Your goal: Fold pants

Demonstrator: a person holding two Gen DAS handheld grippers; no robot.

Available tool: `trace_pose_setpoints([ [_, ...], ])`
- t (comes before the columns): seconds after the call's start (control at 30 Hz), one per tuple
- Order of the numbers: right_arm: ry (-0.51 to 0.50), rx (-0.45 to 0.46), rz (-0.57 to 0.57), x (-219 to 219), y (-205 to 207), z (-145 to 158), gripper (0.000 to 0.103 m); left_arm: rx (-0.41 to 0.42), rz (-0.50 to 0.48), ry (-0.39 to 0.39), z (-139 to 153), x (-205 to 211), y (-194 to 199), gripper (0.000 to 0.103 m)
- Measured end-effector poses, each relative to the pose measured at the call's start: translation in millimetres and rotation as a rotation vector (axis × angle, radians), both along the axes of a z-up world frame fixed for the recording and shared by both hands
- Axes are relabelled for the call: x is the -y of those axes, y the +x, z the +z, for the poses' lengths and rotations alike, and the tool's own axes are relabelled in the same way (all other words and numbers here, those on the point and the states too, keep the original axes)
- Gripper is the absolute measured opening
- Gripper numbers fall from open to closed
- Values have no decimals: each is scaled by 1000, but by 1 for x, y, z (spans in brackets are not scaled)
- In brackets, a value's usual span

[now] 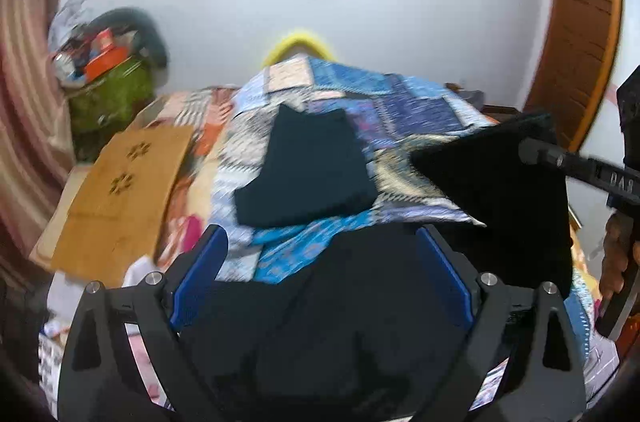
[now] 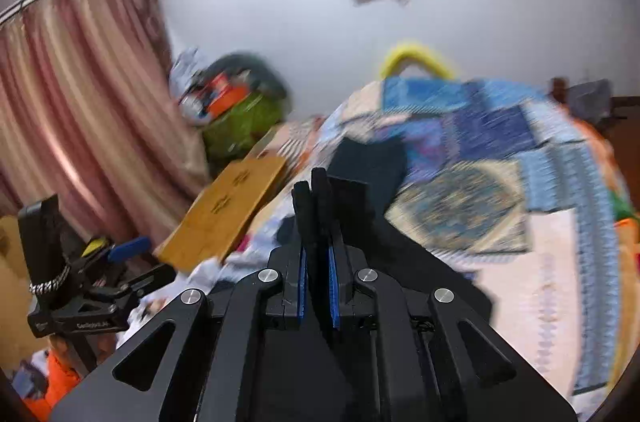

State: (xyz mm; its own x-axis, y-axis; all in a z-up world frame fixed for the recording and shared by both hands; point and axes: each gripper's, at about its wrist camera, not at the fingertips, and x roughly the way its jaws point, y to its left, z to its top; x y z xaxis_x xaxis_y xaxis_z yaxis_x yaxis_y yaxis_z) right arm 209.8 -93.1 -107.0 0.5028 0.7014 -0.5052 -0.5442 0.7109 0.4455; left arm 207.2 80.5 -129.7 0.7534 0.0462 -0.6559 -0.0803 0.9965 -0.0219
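The black pants [image 1: 516,206] hang lifted by one edge, and my right gripper [image 1: 530,150] is shut on that edge at the right of the left wrist view. In the right wrist view its fingers [image 2: 312,190] pinch the dark cloth, which trails down to the right [image 2: 420,262]. More of the black pants [image 1: 332,310] lies between the wide-apart blue pads of my left gripper [image 1: 322,236], which is open. From the right wrist view the left gripper [image 2: 132,250] is low at the left. A folded dark teal garment [image 1: 308,166] [image 2: 368,162] rests on the bed.
A patchwork quilt [image 1: 400,98] covers the bed. A wooden board [image 1: 124,194] lies on its left edge. A green bag of clutter [image 1: 108,98] and a striped curtain [image 2: 80,102] stand at the left. A wooden door [image 1: 576,42] is at the right, and a person's hand [image 1: 616,254] holds the right gripper's handle.
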Motion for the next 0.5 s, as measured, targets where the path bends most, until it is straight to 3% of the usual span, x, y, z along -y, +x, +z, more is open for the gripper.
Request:
trace_pose_setpoints([
  [0.23, -182, -116, 212, -70, -33, -75, 8, -71, 79, -19, -31, -35, -14, 95],
  [0.33, -252, -183, 254, -76, -41, -100, 12, -96, 84, -36, -40, -39, -12, 95],
  [0.43, -266, -258, 281, -70, -40, -106, 17, -104, 76, -42, -42, -36, -9, 95],
  [0.5, -252, -283, 305, -63, -39, -99, 40, -102, 63, -40, -42, -30, -6, 95],
])
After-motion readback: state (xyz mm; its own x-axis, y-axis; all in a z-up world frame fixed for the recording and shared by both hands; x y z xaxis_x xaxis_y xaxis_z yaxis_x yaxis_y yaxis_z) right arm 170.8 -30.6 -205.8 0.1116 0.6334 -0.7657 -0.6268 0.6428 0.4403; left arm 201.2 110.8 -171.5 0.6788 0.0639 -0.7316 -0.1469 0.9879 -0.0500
